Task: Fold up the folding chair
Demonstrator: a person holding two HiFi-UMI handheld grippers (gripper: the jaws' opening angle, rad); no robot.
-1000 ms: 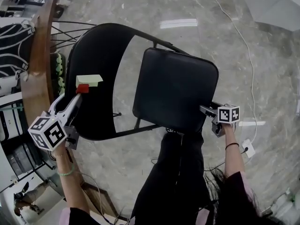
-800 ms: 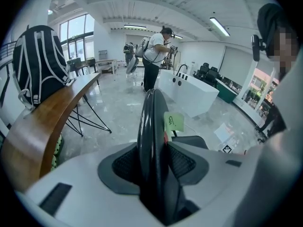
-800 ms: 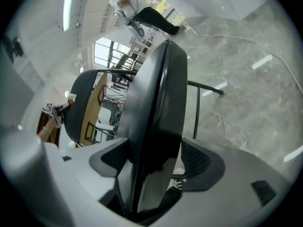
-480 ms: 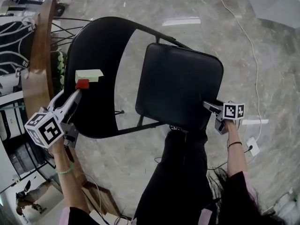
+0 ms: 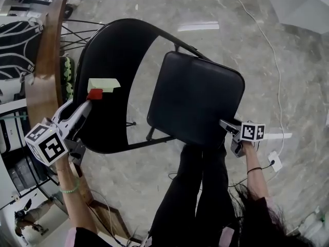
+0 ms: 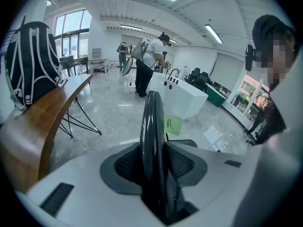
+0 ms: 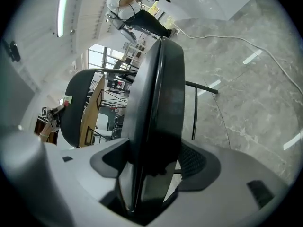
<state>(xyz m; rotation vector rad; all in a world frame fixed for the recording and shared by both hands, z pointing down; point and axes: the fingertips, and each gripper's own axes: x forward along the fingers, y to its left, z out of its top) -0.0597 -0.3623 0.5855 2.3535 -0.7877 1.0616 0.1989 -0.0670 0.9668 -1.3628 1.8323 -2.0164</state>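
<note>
Folding chair (image 5: 180,86) stands open at frame centre. Left gripper (image 5: 90,98), jaws having just closed further, pinches the backrest (image 5: 110,55); right gripper (image 5: 224,123) clamps the seat (image 5: 198,102) at its near edge. Next move, likely: swing seat up against backrest.

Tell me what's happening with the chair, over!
Left gripper just closed tighter on backrest, right gripper clamped on seat. Chair not folded yet. Wooden table close by backrest.

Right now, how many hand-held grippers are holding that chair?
2. The left hand-held gripper, whose jaws have just been closing, clamps the edge of the backrest at the head view's left; the right hand-held gripper clamps the edge of the seat at its right. None seems hidden.
</note>
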